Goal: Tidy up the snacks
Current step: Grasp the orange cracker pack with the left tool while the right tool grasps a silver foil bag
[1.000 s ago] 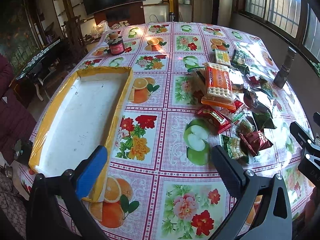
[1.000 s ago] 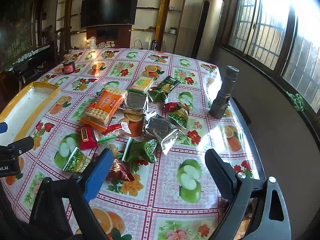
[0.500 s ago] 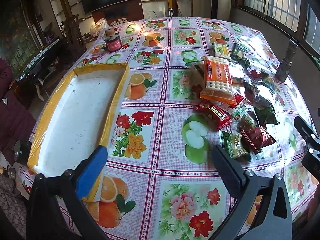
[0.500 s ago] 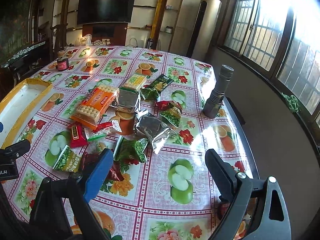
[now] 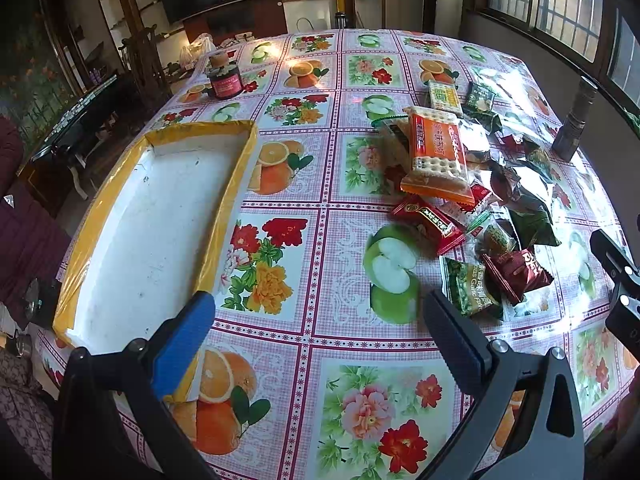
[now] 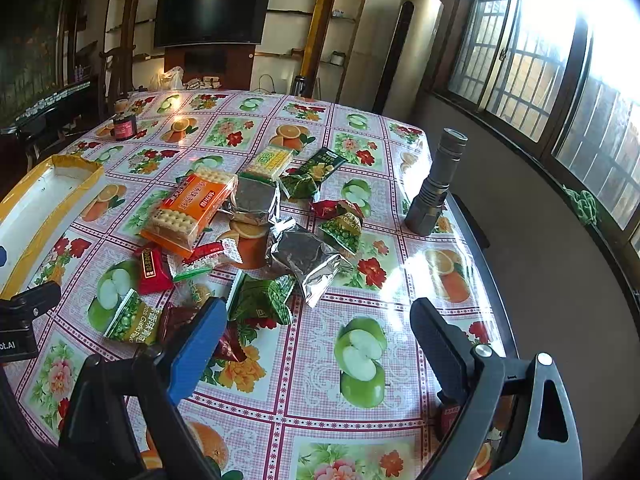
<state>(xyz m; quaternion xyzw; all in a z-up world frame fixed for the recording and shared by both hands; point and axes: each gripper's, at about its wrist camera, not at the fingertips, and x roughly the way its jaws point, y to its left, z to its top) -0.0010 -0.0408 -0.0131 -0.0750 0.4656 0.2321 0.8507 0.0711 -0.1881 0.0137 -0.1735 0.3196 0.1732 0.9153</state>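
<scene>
A pile of snack packets lies on the fruit-print tablecloth: an orange cracker pack [image 5: 436, 156] [image 6: 190, 208], a red packet [image 5: 426, 222] [image 6: 151, 270], a green pea packet [image 5: 468, 292] [image 6: 130, 320], a dark red packet [image 5: 516, 270], silver bags [image 6: 308, 258]. A white tray with yellow rim [image 5: 228, 200] [image 6: 90, 178] sits left, nothing in it. My left gripper [image 5: 316, 332] is open and empty, above the table between tray and pile. My right gripper [image 6: 316, 338] is open and empty, just short of the pile's near edge.
A dark jam jar [image 5: 225, 82] [image 6: 124, 125] stands at the far left of the table. A grey flashlight [image 5: 576, 124] [image 6: 438, 184] stands upright near the right edge. A TV and shelves are behind. Windows line the right wall.
Both grippers have drawn slightly closer to the table and the pile; the snacks sit a little lower and larger in view. Both stay open and empty.
</scene>
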